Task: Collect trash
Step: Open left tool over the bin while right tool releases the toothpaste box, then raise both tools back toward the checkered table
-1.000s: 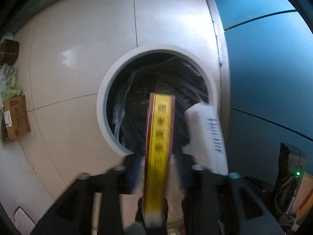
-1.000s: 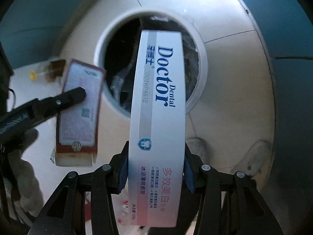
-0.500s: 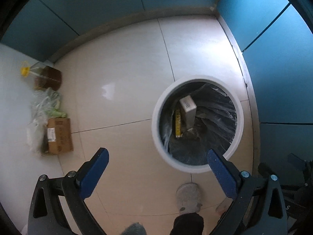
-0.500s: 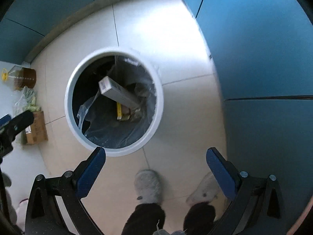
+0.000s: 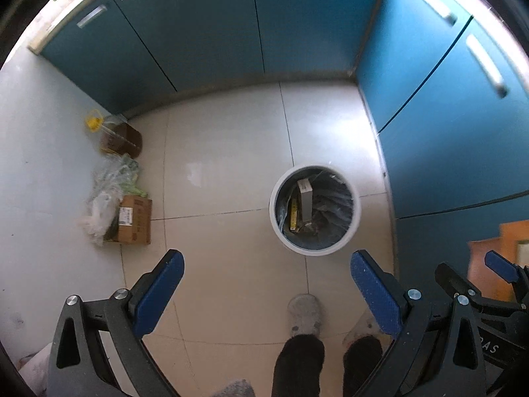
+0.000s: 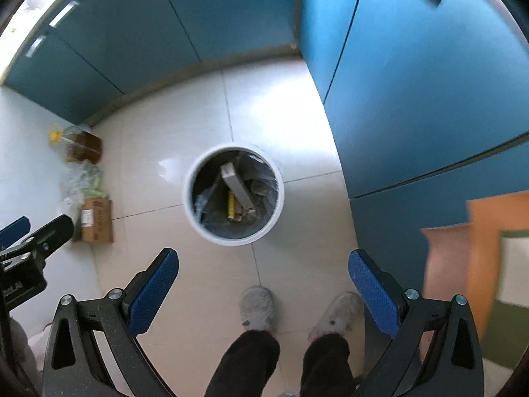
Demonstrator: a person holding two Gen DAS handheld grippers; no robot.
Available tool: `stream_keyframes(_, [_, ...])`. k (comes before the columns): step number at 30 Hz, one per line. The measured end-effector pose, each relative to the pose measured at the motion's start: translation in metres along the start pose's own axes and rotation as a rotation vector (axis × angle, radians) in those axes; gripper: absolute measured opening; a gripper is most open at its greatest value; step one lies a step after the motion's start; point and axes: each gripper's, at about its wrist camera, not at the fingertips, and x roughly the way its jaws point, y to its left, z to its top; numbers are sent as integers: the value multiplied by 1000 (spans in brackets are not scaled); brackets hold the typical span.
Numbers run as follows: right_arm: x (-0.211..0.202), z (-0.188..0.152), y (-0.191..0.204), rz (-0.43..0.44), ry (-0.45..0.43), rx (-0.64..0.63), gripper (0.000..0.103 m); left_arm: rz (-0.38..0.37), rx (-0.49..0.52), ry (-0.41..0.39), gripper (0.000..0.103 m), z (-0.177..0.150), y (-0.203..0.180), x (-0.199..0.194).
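Pale glossy floor tiles fill a corner enclosed by blue cabinet doors on the far and right sides.

1. Trash bin: white, round, lined with a dark plastic bag. It stands near the right-hand cabinets, apart from them.
2. Bin contents: a white toothpaste box leans on end against the liner, its printed face not legible. A yellow-edged box lies just beside it, lower in the bin. Its bottom end is lost among crumpled material that cannot be identified.
3. Left gripper: released, blue pads spread wide, nothing between them. It hangs high above the floor, on the near side of the bin.
4. Right gripper: likewise spread wide and empty, above the floor short of the bin. In the left wrist view only part of its frame and one blue pad show at the right edge.
5. Along the left wall: an oil bottle with a yellow cap, a bundle of clear plastic bags holding greens, and a cardboard box with an unreadable label, each touching the next.
6. Grey slippers and dark trouser legs are cut off at the bottom edge.
7. Orange and pink shapes at the right edge are blurred and cannot be identified.
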Motion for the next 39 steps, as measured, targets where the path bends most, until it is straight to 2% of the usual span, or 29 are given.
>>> stream_keyframes(4, [-78,-8,9,19,-43,-12,103,10,19,-51,103,-11,4,-65])
stream_keyframes(9, [-160,-21,15,35,-89,-28,103,7,35,-95,103,-25,4,-121])
stream_keyframes(12, [-193,-27,15,55,-106,-36,103,-21,36,-99,103,-33,6,-150])
stream_keyframes(16, [-227,-36,10,91,-127,-14,103,37,24,-132,103,-38,3,-184])
stream_keyframes(20, [-253,-39,-16,156,-185,51,103,68,40,-203,103,-32,-15,-215])
stream_keyframes(23, [-277,-44,-54,182,-266,144,103,78,74,-256,103,-24,-41,-230])
stream_keyframes(27, [-307,-61,-134,125,-347,302,103,7,178,-279,103,-12,-107,-247])
stream_keyframes(30, [-320,-87,-210,52,-353,462,103,-51,316,-274,103,-13,-193,-254])
stream_keyframes(32, [-325,-113,-266,38,-342,582,103,-100,392,-246,103,-19,-244,-260])
stream_keyframes(34, [-322,-145,-324,6,-308,712,96,-168,496,-187,103,-34,-311,-254])
stream_keyframes(36, [-311,-178,-374,0,-266,838,76,-207,594,-133,103,-50,-370,-248])
stream_keyframes(39, [-295,-231,-435,32,-214,1014,74,-242,744,-45,102,-84,-457,-230])
